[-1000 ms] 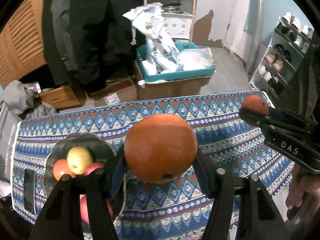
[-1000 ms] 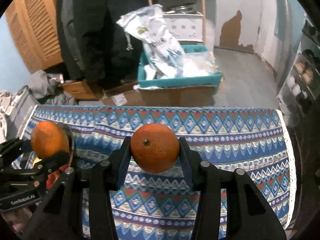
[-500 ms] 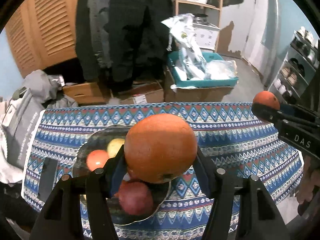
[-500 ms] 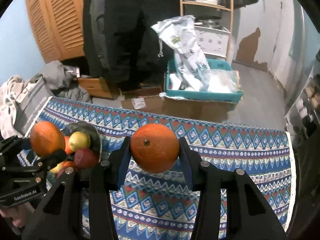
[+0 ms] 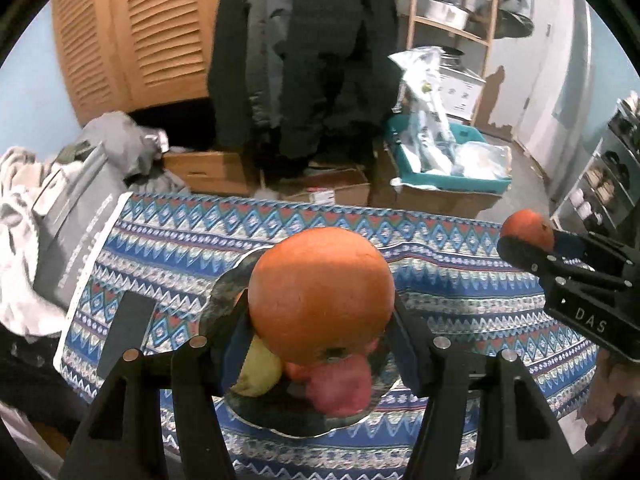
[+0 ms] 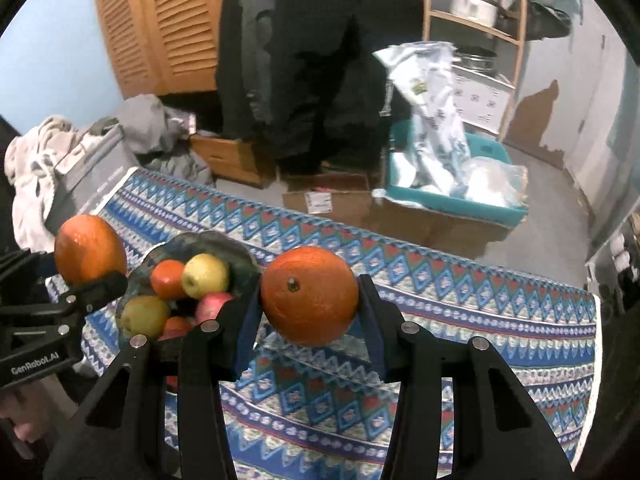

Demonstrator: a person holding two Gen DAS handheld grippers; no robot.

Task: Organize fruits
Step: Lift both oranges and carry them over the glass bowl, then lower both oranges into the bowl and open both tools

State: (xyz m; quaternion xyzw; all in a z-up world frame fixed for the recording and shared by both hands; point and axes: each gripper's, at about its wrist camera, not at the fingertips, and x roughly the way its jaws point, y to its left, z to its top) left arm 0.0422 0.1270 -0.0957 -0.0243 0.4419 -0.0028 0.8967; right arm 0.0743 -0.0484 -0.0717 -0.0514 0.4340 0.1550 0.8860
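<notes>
My left gripper [image 5: 320, 332] is shut on a large orange [image 5: 320, 292], held in the air right above the dark fruit bowl [image 5: 224, 292]. Under it lie a yellow-green fruit [image 5: 260, 372] and a red apple [image 5: 340, 388]. My right gripper [image 6: 310, 312] is shut on a smaller orange [image 6: 310, 294], to the right of the bowl [image 6: 244, 264] over the patterned cloth. The right wrist view shows several fruits in the bowl: an orange one [image 6: 168, 278], a yellow apple [image 6: 206, 274], a green-yellow one [image 6: 144, 316] and a red one [image 6: 212, 304]. Each gripper with its orange also shows at the edge of the other view.
The blue patterned tablecloth [image 6: 440, 320] covers the table. A dark flat rectangle [image 5: 124, 332] lies on the cloth left of the bowl. Beyond the far edge are cardboard boxes [image 5: 332, 190], a teal bin [image 5: 448, 168] with bags, hanging dark coats and a grey bag [image 5: 68, 232].
Both grippers moved left with their oranges. The bowl came from the left edge to under the left gripper's orange, and it entered the right wrist view beside the right gripper.
</notes>
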